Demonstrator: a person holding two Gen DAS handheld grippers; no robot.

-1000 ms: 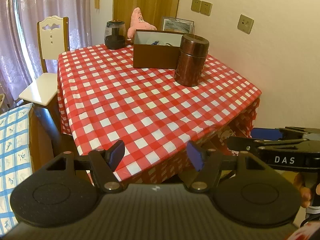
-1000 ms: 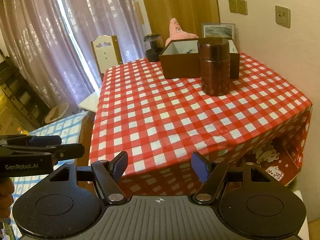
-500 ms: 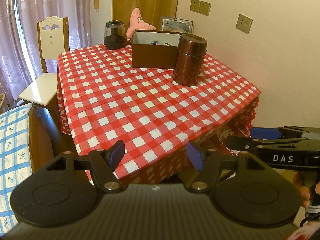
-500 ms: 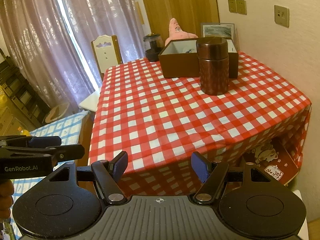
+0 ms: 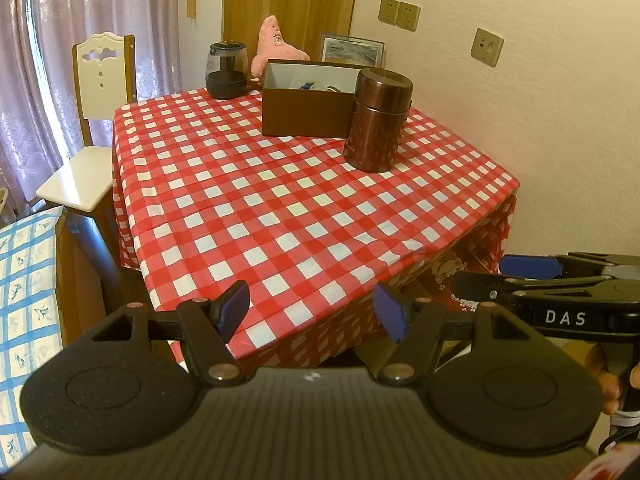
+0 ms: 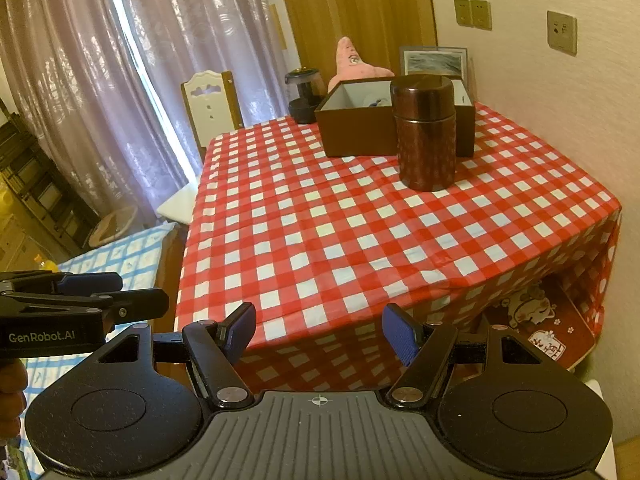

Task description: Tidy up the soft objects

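Observation:
A pink star-shaped plush toy (image 5: 275,46) (image 6: 352,65) stands at the far end of the table, behind an open brown box (image 5: 306,110) (image 6: 356,130). Small items lie in the box, too small to tell. My left gripper (image 5: 312,310) hangs open before the table's near edge, nothing between its blue pads. My right gripper (image 6: 320,330) is open and empty too, at the same near edge. Each gripper shows at the side of the other's view, held by a hand.
A red-and-white checked cloth covers the table (image 5: 280,208) (image 6: 360,232). A brown metal canister (image 5: 378,120) (image 6: 426,132) stands in front of the box, a dark glass jar (image 5: 226,70) (image 6: 304,94) at the far edge. A white chair (image 5: 92,120) stands left. A wall runs along the right.

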